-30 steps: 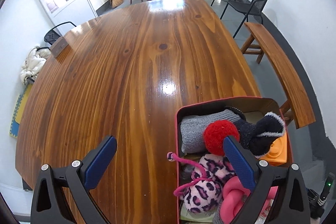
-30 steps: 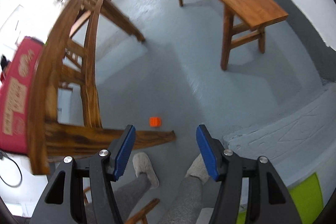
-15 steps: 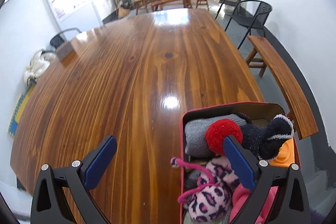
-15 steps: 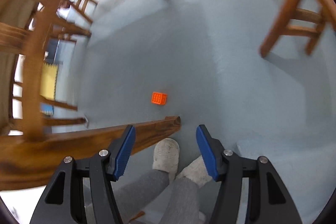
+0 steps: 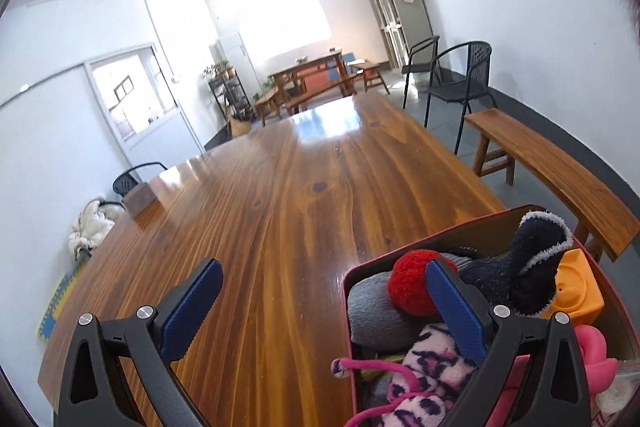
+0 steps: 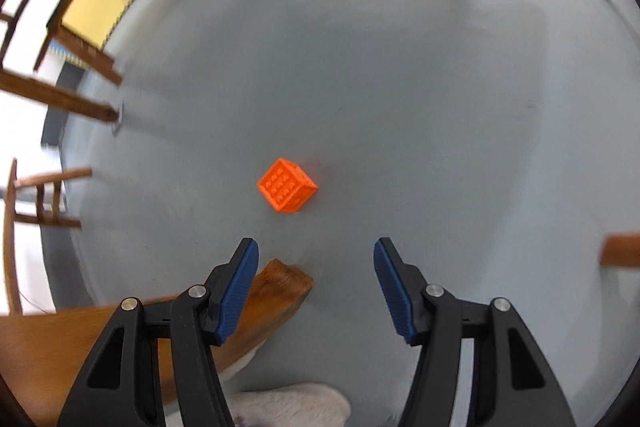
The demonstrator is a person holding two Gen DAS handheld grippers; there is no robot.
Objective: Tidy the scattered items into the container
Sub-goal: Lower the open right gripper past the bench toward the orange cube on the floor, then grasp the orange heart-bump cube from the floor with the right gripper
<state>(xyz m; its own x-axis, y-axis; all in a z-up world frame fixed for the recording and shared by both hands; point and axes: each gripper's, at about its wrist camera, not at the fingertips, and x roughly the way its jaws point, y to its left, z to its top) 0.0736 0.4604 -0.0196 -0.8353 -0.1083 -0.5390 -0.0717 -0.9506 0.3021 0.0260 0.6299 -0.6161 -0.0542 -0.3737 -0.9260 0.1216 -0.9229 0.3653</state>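
A red-walled container (image 5: pixel 404 241) stands at the near right of the wooden table (image 5: pixel 280 195). It holds a grey sock, a red pompom (image 5: pixel 410 287), a dark fuzzy sock (image 5: pixel 532 263), an orange toy (image 5: pixel 578 287) and pink leopard plush (image 5: pixel 432 363). My left gripper (image 5: pixel 320 287) is open and empty, its right finger over the container. An orange cube (image 6: pixel 286 185) lies on the grey floor. My right gripper (image 6: pixel 316 259) is open and empty above it, the cube just ahead of the fingertips.
A wooden bench (image 5: pixel 552 171) runs along the table's right side, black chairs (image 5: pixel 460 79) behind it. In the right wrist view a bench end (image 6: pixel 276 291) sits under the left finger, a slippered foot (image 6: pixel 288 407) below, and table legs (image 6: pixel 60 99) at left.
The right gripper has dropped toward the floor and the orange cube now looms larger, centred ahead of the fingers. The left gripper has tilted up, showing more of the room.
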